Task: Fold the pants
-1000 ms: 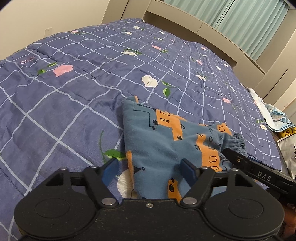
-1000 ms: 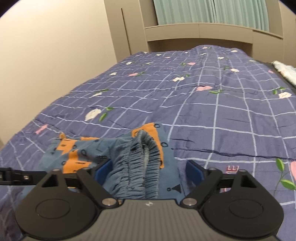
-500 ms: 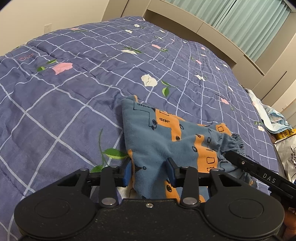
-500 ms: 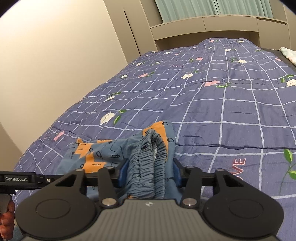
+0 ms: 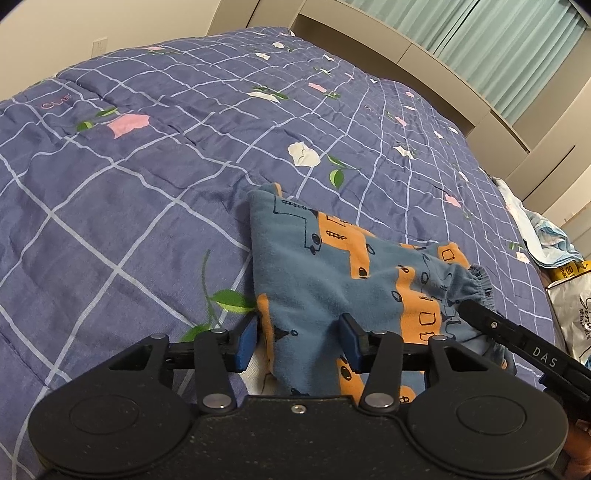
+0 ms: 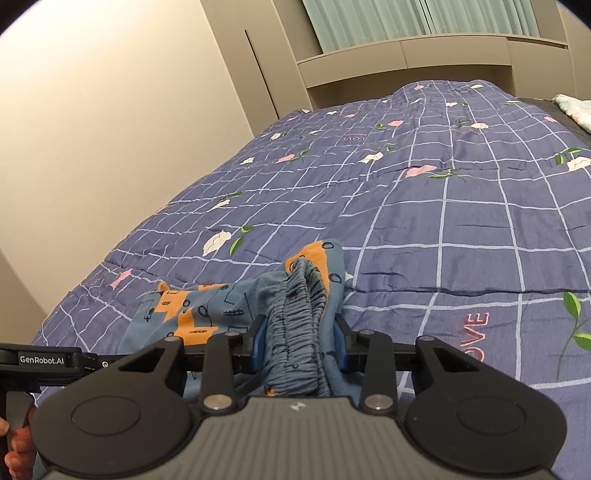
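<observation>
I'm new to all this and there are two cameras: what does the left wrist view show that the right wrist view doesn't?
Only the left wrist view: the flat leg end of the pants, a printed bag and crumpled pale cloth at the bed's far side, and the right gripper's arm marked DAS.

Only the right wrist view: the gathered elastic waistband bunched between the right gripper jaws, a bare beige wall, and pink lettering on the quilt.

Both: the blue checked quilt, teal curtains, and the blue-and-orange pants, with the left gripper closed on them.

Left gripper (image 5: 300,340) pinching pants (image 5: 332,273)
</observation>
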Motion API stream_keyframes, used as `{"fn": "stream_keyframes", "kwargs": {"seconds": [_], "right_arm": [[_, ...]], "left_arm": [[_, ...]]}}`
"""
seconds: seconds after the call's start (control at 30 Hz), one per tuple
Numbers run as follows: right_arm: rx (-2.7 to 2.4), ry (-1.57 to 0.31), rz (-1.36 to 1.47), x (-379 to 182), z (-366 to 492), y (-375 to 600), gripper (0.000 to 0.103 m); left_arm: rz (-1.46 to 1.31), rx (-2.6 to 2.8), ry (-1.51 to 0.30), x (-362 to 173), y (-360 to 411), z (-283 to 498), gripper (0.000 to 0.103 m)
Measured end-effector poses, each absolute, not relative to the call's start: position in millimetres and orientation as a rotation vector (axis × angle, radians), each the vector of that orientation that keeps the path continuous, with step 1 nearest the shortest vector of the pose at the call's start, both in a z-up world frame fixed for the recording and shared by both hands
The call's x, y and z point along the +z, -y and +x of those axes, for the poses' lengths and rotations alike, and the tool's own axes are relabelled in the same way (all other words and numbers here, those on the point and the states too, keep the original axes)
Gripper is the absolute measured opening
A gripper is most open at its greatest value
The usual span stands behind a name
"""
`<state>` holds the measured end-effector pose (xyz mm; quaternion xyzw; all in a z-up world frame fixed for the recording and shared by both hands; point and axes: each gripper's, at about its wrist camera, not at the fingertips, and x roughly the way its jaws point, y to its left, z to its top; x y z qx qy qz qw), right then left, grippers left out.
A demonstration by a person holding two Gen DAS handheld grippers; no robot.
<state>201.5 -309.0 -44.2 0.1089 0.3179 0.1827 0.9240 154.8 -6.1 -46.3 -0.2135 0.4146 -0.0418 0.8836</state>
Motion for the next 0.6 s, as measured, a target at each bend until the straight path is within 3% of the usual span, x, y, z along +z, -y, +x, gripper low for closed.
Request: {"fn": "stream_keyframes", "kwargs": {"seconds": [0.2, 0.33, 0.43, 0.6], "right_arm": [[0.354, -0.635, 0.238, -45, 196, 308, 0.039], [0.333, -0.606, 0.223, -43, 190, 304, 0.033], [0.317, -0.576, 0.22, -39, 184, 304, 0.027], [0.285, -0.514, 0.239, -26, 178, 311, 0.027]], "left_arm": [[-0.435, -0.105, -0.832, -43, 9, 152, 0.016], [-0.401, -0.116, -0.807, -37, 14, 152, 0.008], [-0.385, -0.135, -0.784, -29, 17, 156, 0.006], [-0.346, -0.181, -0.74, -13, 29, 171, 0.006]]}}
